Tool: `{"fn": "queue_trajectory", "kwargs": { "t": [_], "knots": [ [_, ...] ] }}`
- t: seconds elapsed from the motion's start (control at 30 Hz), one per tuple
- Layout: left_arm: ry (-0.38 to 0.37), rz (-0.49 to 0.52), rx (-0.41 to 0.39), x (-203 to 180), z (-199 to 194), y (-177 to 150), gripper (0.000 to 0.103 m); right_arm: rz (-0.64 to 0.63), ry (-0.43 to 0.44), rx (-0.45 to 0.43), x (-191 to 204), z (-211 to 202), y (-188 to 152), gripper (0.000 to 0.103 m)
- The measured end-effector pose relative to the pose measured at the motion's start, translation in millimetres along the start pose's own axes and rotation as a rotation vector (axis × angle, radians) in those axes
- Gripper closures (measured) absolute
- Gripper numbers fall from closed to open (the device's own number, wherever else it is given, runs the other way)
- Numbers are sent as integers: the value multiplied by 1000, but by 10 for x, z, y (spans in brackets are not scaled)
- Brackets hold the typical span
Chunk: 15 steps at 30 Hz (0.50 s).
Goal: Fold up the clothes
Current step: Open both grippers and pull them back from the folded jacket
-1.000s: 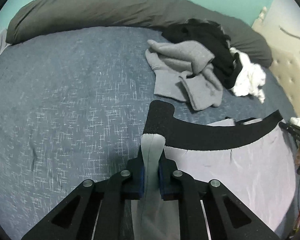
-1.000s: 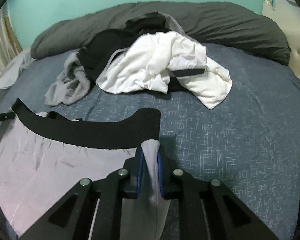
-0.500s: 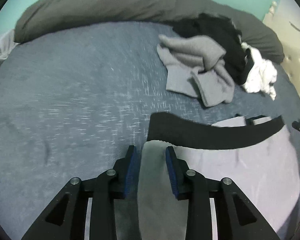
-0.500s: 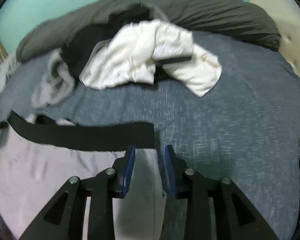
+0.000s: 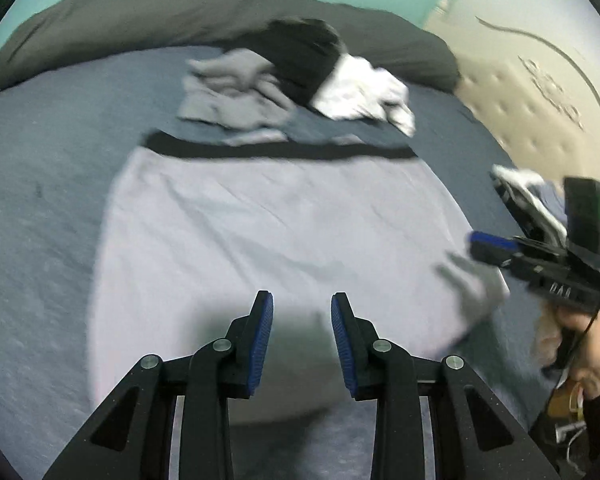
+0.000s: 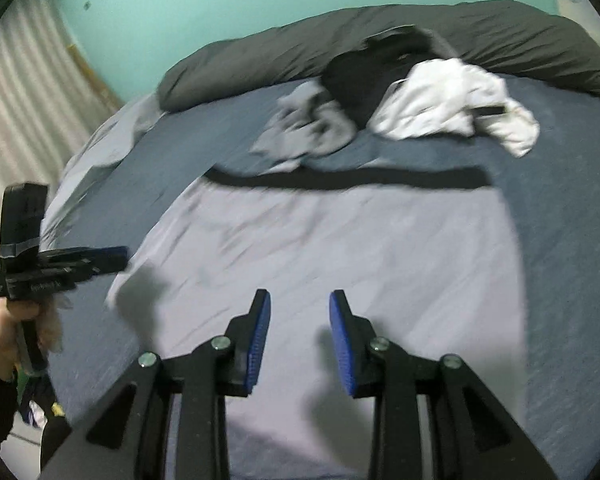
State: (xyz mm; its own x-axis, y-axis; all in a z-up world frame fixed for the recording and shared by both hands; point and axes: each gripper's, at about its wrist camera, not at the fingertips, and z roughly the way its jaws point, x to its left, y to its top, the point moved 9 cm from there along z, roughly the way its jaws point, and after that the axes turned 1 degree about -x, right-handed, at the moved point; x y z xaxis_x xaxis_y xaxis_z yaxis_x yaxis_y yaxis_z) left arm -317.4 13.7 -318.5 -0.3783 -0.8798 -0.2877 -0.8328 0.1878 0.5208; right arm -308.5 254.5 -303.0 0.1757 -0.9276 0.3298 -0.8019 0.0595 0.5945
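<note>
Both grippers have let go and pulled back: our left gripper (image 5: 302, 322) and right gripper (image 6: 299, 320) hover with fingers parted and empty, leaving the lilac garment (image 5: 268, 220) flat on the bed (image 5: 40, 200) for folding

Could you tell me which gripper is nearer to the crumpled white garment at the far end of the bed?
Right. The right gripper faces the white garment almost straight ahead; the left gripper sits further off, the garment lying diagonally across from it.
</note>
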Motion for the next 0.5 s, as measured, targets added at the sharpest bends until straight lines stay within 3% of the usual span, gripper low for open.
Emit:
{"fn": "queue_trajectory", "kwargs": {
  "t": [0.17,0.33,0.43,0.5],
  "knots": [
    [-27,-20,39,-291,287,-346,70,32,35,32,352,220,-362,75],
    [-15,-79,63,-155,566,-473,70,52,-14,64,298,568,-557,78],
    [-16,-100,91,-61,725,-546,71,41,-54,87,189,742,-652,87],
    [-17,-105,105,-15,816,-593,74,44,-69,93,94,815,-697,101]
  ]
}}
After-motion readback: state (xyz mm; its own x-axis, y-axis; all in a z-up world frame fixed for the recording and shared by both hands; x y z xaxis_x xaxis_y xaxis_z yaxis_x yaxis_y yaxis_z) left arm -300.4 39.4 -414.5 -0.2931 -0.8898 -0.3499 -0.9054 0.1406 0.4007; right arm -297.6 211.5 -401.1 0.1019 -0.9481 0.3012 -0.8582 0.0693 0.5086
